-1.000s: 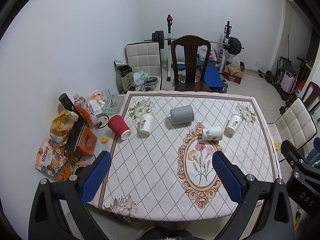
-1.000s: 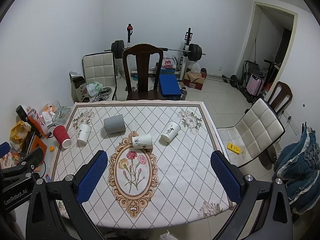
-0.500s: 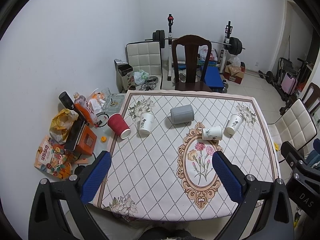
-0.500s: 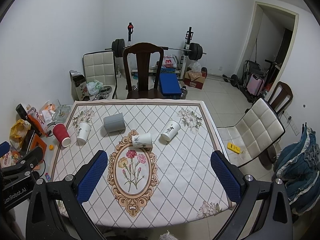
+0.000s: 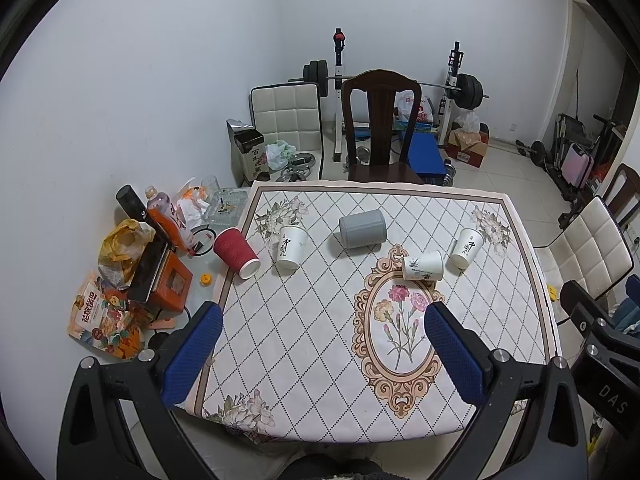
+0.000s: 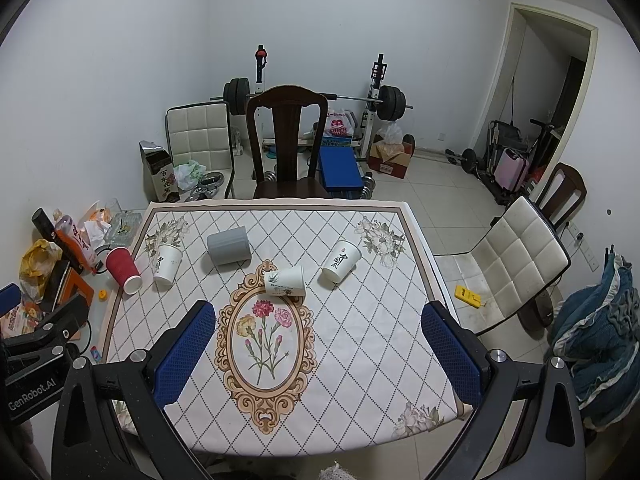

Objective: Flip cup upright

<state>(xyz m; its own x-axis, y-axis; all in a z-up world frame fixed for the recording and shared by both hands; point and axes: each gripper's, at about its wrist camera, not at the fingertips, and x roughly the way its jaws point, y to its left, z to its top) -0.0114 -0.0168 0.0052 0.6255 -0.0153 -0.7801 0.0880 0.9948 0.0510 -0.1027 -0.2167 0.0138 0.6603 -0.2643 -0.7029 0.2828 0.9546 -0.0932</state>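
Note:
Several cups lie on their sides across the far half of the patterned table (image 5: pixel 304 344): a red ribbed cup (image 5: pixel 236 252) at the left edge, a white printed cup (image 5: pixel 291 246), a grey cup (image 5: pixel 362 229), a small white cup (image 5: pixel 423 266) and another white printed cup (image 5: pixel 466 247). The right wrist view shows the same cups: red (image 6: pixel 122 269), white (image 6: pixel 166 264), grey (image 6: pixel 228 245), small white (image 6: pixel 285 280), white (image 6: pixel 341 266). My left gripper (image 5: pixel 322 354) and right gripper (image 6: pixel 318 354) are both open, empty, high above the near table edge.
A dark wooden chair (image 5: pixel 381 128) stands behind the table (image 6: pixel 360 344), with weight equipment beyond. Snack bags, bottles and an orange box (image 5: pixel 166 286) clutter a side surface on the left. White padded chairs (image 6: pixel 516 264) stand at the right.
Both views have shifted only slightly; the cups sit a touch higher in frame. Nothing was touched and both grippers stay open.

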